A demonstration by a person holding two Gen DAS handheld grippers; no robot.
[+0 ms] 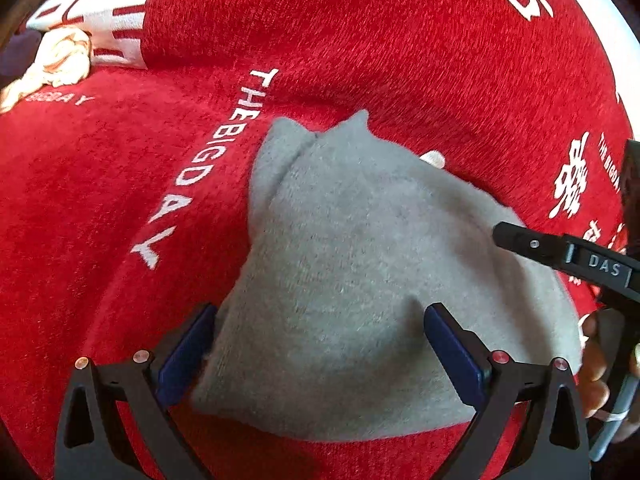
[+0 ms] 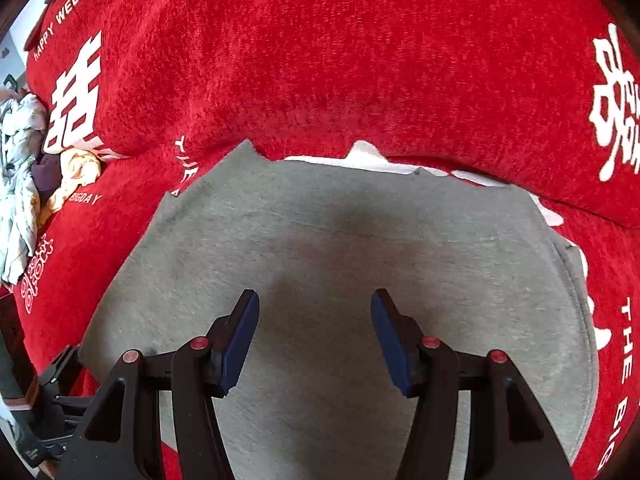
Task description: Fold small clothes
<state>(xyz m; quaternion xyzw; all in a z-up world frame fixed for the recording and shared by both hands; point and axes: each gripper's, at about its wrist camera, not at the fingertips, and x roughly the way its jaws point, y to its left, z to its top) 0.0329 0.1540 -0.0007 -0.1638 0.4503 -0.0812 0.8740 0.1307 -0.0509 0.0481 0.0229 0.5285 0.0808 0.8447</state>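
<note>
The grey garment (image 2: 340, 248) lies spread flat on the red blanket (image 2: 320, 60), partly folded by the look of its doubled far edge. The right gripper (image 2: 314, 330) hovers over its middle, jaws wide apart and empty. The left gripper (image 1: 320, 356) straddles the near hem, jaws wide apart, gripping nothing. Risk: the plush blanket may drag on the knit, bunching a layer and skewing the fold. A crumpled cream cloth (image 1: 60, 60) lies well apart.
</note>
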